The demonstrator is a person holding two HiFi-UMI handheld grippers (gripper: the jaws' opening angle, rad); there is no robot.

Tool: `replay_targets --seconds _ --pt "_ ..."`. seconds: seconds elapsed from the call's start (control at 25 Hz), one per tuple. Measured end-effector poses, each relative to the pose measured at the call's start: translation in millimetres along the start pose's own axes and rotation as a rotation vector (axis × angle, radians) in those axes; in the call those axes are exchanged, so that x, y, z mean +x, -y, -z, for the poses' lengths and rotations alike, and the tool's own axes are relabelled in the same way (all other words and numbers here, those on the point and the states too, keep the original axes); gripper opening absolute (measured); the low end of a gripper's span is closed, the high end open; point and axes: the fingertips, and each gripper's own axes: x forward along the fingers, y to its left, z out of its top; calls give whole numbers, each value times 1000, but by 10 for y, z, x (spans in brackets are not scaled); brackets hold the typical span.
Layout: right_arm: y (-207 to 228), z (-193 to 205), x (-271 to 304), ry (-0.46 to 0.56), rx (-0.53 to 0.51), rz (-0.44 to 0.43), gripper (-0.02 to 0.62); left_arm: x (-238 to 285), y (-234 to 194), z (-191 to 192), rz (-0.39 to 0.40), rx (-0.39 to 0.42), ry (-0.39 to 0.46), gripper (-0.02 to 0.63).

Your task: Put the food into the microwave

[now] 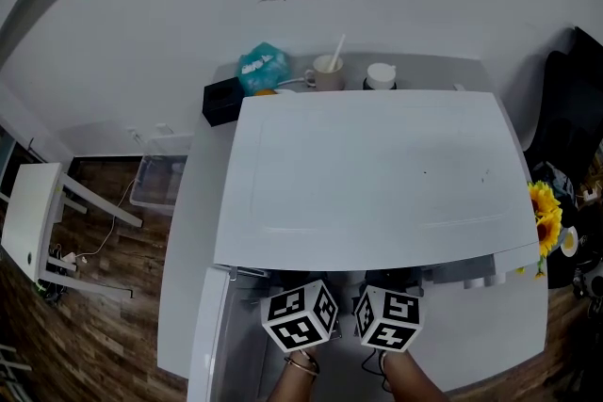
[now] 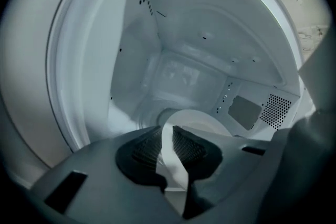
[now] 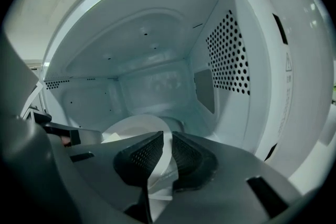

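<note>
Looking down from above, the white microwave (image 1: 377, 174) takes up the middle of the pale worktop (image 1: 188, 240). Its broad top hides nearly everything at its mouth. Only the left marker cube (image 1: 301, 315) and the right marker cube (image 1: 389, 316) poke out below the front edge.

Behind it, along the wall, stand a black box (image 1: 221, 102), a teal bag (image 1: 263, 68), a cup (image 1: 327, 71) with a stick in it and a white lidded pot (image 1: 381, 75). Sunflowers (image 1: 545, 214) crowd the right edge. Off to the left, a clear bin (image 1: 160, 182) sits on the wooden floor near a white stool (image 1: 33, 212), which the frame cuts off.

The gripper views look inside. The left hand-held gripper (image 2: 167, 139) has its jaws narrowed onto the rim of a white plate (image 2: 197, 118), and the right hand-held gripper (image 3: 167, 147) pinches the same plate's rim (just a thin edge between the pads). The plate is inside the cavity, low over its floor, with a perforated wall (image 3: 228, 55) to one side. I cannot tell whether it rests there. The grippers' own bodies cover its near part, and I cannot make out the food on it.
</note>
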Motion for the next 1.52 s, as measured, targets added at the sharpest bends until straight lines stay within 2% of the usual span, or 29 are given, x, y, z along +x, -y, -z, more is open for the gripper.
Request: replay_targets --seconds 0.36,0.56,0.76,1.2,1.36,1.52 --pt "19 59 68 -57 -44 38 60 49 -2 3 -19 41 8 64" --pt "42 55 58 -53 -41 43 58 47 1 -30 -17 41 44 64" --pt "0 59 32 -59 -70 31 58 2 8 -11 -3 33 38 64" --pt "-120 121 -383 -104 -115 -54 58 -498 69 157 -20 42 -4 64" --pt "-178 150 -612 -130 -144 -103 58 -738 188 213 8 37 -30 64" --pt "-151 162 -908 -138 -178 -128 43 -1085 329 314 51 71 -65 64"
